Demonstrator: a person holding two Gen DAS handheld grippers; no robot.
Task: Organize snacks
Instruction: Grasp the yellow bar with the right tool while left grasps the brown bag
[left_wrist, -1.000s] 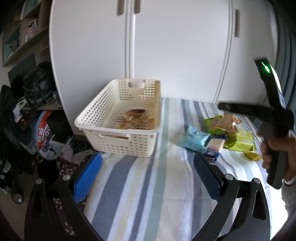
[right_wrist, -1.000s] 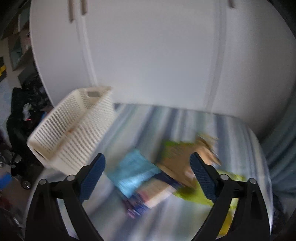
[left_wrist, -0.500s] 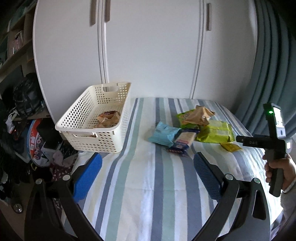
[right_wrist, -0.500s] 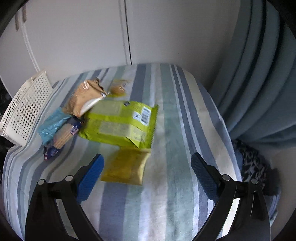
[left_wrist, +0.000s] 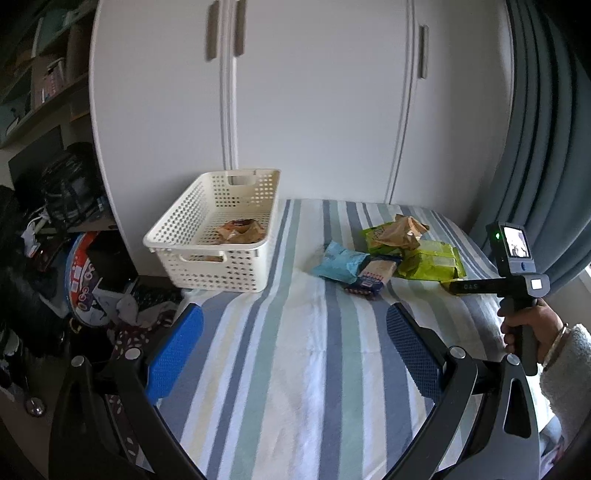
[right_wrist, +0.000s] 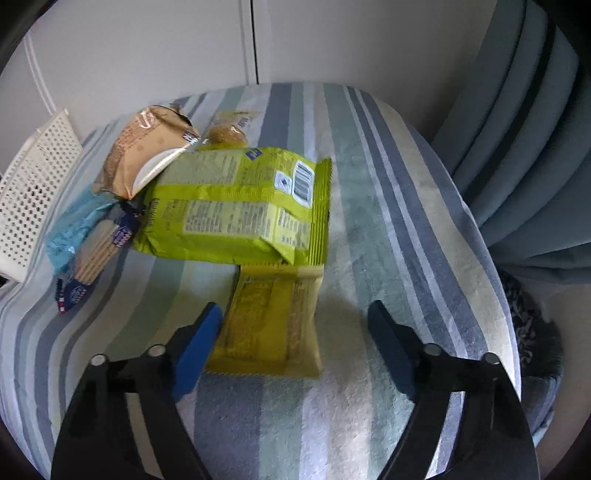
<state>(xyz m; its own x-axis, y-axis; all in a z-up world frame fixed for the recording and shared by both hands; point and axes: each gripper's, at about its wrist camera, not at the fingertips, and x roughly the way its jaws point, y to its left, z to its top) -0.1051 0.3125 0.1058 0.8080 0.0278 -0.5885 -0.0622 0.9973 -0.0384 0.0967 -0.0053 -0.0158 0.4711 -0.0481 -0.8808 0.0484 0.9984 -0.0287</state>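
The right gripper (right_wrist: 295, 332) hangs with fingers spread wide; a yellow packet (right_wrist: 269, 321) lies flat between them, nearer the left finger, long axis pointing away along the fingers; the left gripper (left_wrist: 295, 339) is likewise agape over the striped surface (left_wrist: 295, 369)

Snack packets (right_wrist: 236, 206) clustered beside basket (left_wrist: 221, 236) — flat.

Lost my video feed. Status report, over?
Both hand-held grippers open, empty. Right low over the small yellow packet. One snack in basket, rest loose on cloth. Nothing blocking.
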